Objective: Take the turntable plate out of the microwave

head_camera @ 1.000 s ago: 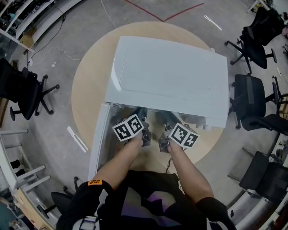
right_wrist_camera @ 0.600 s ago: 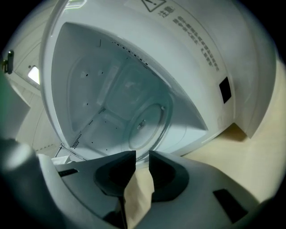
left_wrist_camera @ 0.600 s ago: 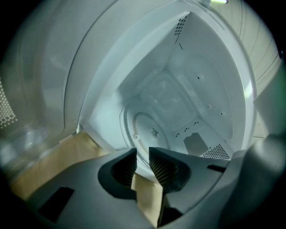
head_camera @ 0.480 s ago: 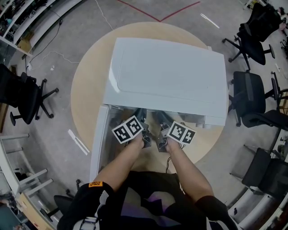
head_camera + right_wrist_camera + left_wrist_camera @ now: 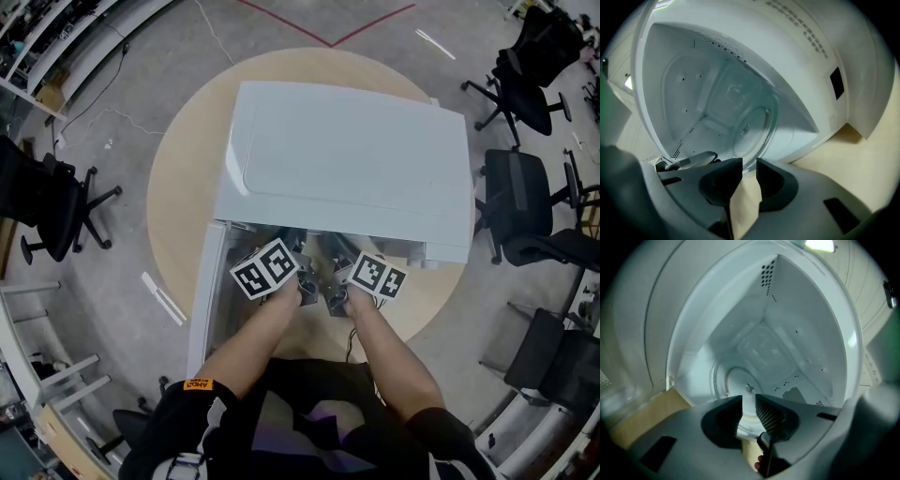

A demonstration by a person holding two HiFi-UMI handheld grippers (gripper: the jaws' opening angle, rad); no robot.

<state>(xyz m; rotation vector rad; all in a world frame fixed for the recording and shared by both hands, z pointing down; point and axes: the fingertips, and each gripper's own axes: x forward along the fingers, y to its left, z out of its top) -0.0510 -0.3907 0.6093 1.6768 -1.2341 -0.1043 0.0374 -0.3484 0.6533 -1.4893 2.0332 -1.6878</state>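
An office chair (image 5: 45,202) stood left of the round table (image 5: 183,187); the white microwave (image 5: 356,159) sat on it, its door (image 5: 208,291) swung open to the left; at the open mouth the left gripper (image 5: 749,400) had just been closing its jaws, and they stood narrowly apart on the near rim of the turntable plate (image 5: 733,380), which lay inside the cavity; just beside it, the right gripper (image 5: 749,164) had its jaws equally close, pinching the same glass rim; more chairs (image 5: 525,206) stood right.
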